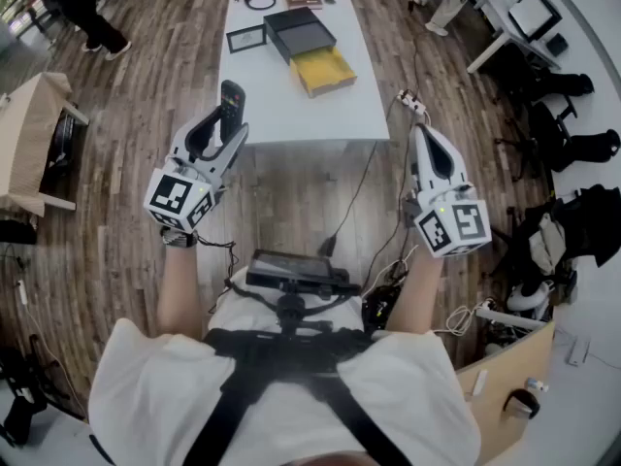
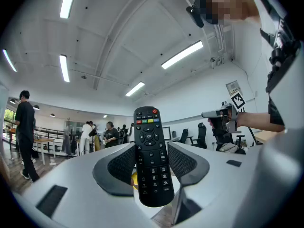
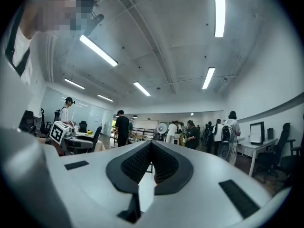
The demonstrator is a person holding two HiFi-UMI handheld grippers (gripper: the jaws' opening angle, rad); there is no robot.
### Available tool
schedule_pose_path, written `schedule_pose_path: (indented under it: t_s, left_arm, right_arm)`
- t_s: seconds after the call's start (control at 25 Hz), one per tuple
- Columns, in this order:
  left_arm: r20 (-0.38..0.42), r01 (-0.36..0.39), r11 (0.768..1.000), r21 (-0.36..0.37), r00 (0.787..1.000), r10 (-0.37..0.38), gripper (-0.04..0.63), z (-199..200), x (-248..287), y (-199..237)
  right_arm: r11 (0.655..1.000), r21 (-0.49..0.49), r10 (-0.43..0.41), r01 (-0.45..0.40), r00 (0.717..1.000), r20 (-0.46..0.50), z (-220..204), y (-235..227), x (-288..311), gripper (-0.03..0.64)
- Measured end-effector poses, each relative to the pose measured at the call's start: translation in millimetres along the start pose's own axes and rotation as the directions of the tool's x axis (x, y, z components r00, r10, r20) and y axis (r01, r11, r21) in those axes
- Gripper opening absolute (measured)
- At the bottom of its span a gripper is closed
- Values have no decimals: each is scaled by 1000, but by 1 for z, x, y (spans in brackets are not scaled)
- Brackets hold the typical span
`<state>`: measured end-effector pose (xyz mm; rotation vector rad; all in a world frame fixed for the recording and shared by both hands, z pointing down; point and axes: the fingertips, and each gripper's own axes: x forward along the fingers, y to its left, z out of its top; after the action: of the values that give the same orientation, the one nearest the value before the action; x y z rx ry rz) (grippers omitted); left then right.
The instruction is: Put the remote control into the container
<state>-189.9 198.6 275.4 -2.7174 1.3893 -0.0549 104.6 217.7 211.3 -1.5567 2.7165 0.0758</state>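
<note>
Standing on plank floor (image 1: pixel 291 192), a white table (image 1: pixel 291 105) bears a yellow container (image 1: pixel 325 71).

Head view: I saw only the top end of the remote control (image 1: pixel 231 98). The rest of its length was hidden behind the left gripper (image 1: pixel 230 139). The legends on its buttons were too small for me to read.

On the table (image 1: pixel 291 115), the content of the small framed item (image 1: pixel 245 38) was too small to tell. A bystander (image 1: pixel 82 13) at upper left was cut off by the picture's top edge.

Left gripper view: a yellow patch (image 2: pixel 134 177) was mostly hidden by the remote control and one jaw, and I could not identify it.
</note>
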Motion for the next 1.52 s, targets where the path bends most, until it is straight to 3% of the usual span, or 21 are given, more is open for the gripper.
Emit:
schedule_pose_path:
  t_s: [0.28, 0.8, 1.12, 1.52]
  left_arm:
    - [5, -10, 1000, 10, 1000, 10, 222, 0, 8, -2]
    - [4, -35, 999, 15, 999, 35, 222, 5, 22, -22]
    - [-12, -47, 999, 10, 999, 48, 222, 3, 33, -52]
    - [5, -43, 998, -36, 999, 43, 224, -9, 59, -50]
  right_arm:
    - [995, 79, 61, -65, 997, 48, 0, -4, 3, -2]
    - [977, 36, 212, -212, 977, -2, -15, -3, 0, -2]
    - [962, 62, 270, -267, 962, -44, -35, -19, -13, -2]
    - [962, 49, 274, -270, 958, -87, -54, -36, 2, -2]
